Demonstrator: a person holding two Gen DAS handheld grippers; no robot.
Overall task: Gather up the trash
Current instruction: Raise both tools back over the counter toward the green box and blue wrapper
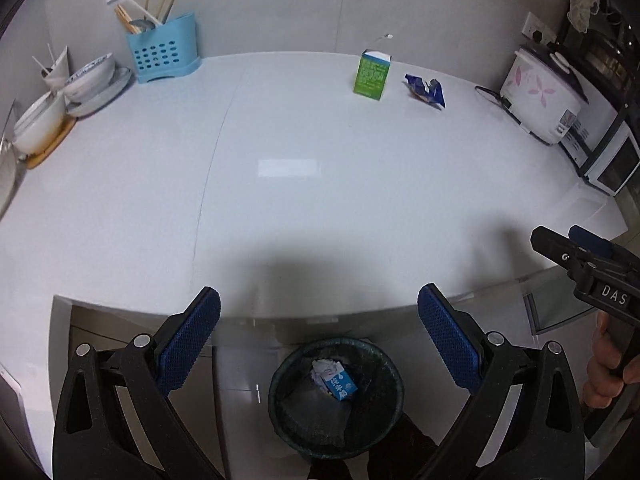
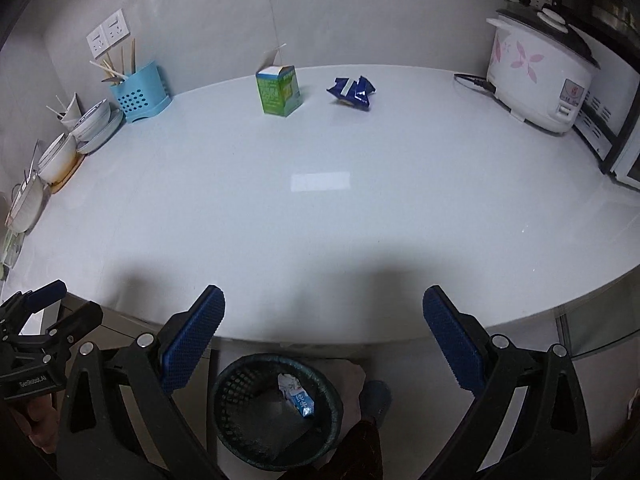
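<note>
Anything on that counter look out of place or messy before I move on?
Yes: two trash items sit near the back wall of the white countertop. An opened green drink carton stands upright with its flap raised, and a crumpled dark-blue wrapper lies just right of it, apart. Nothing looks spilled.

**Two pieces of trash at the back of the counter, bin on the floor in front**

The green drink carton [image 2: 279, 90] stands upright near the back wall on the white countertop [image 2: 320, 220], with the crumpled blue wrapper [image 2: 352, 92] just to its right, apart from it. Far left sit the blue perforated utensil holder [image 2: 140, 94] and stacked white bowls [image 2: 94, 122]. Far right stands the white flowered rice cooker [image 2: 540, 80]. Below the counter's front edge, the black mesh wastebasket [image 2: 276, 408] holds a small blue-and-white carton [image 2: 302, 400].
</note>
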